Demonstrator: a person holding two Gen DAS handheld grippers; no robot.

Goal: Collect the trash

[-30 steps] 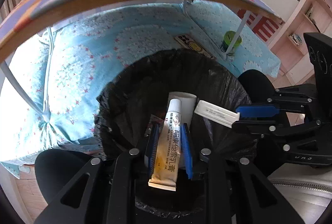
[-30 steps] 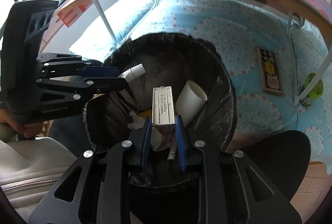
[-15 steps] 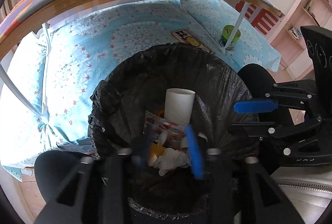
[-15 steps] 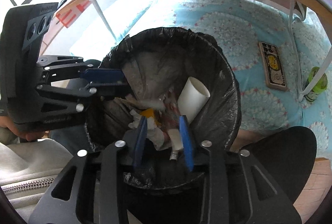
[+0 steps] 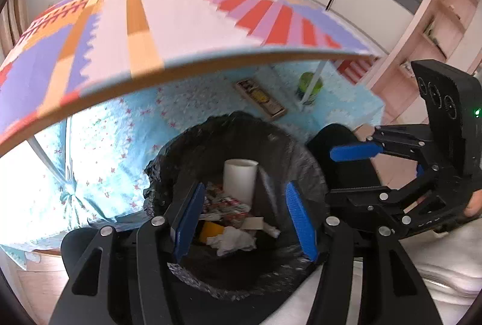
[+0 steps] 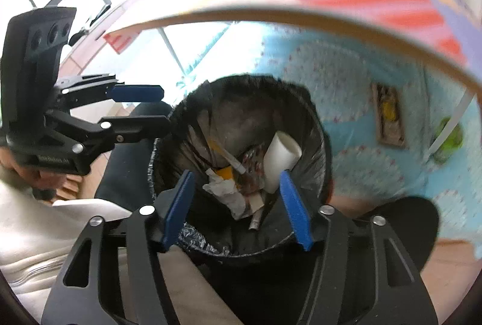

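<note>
The tube and the white strip have left the jaws and now lie in the black-lined bin [image 5: 235,144] among the trash [image 5: 232,237], beside a white roll [image 5: 239,183]. The left gripper [image 5: 245,222] and right gripper [image 6: 236,204] are above the rim, jaws opening with nothing between them. The drop step seems finished; next they must find more trash, perhaps on the blue mat [image 5: 114,144].

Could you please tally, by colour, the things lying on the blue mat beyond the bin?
Green can: 1
Yellow-and-brown flat box: 1
Total: 2
</note>
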